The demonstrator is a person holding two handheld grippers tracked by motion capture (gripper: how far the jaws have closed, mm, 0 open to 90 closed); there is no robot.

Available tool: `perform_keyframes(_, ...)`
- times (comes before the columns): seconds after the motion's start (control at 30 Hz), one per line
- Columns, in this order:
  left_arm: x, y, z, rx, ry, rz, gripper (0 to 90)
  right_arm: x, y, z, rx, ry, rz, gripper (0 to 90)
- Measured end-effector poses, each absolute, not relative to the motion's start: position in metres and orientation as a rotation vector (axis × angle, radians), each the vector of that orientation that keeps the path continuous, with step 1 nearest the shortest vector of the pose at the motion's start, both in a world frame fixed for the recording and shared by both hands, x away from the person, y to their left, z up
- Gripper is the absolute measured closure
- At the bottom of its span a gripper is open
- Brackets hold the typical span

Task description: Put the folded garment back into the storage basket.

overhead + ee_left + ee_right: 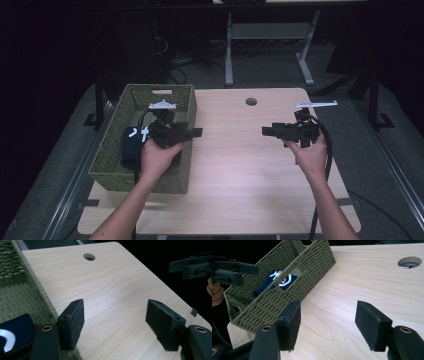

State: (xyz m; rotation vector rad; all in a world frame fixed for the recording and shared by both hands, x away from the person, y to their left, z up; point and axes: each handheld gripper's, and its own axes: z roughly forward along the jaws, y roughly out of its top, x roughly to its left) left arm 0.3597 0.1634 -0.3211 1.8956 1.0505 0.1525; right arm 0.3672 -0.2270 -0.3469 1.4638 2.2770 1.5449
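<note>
Held the left claw (115, 323) above the green woven basket's (185, 107) right rim, jaws spread wide with nothing between. Held the right claw (328, 325) over the right part of the pale wooden counter (235, 160), jaws likewise spread and empty, pointing toward the left one. Saw a dark blue item with white markings (278, 281) lying inside the basket, at the counter's left edge.

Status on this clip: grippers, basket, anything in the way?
Left gripper open, empty, at basket edge. Right gripper open, empty, over table. Dark blue item in basket, untouched. Nothing between them.
</note>
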Motion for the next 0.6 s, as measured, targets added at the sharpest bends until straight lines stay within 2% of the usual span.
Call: perform_keyframes(0.6, 0.356, 0.117, -0.328, 1.934, 0.98, 0.116, 27.9, 0.353, -0.27, -0.359, 1.536, 2.218, 1.522, 36.5)
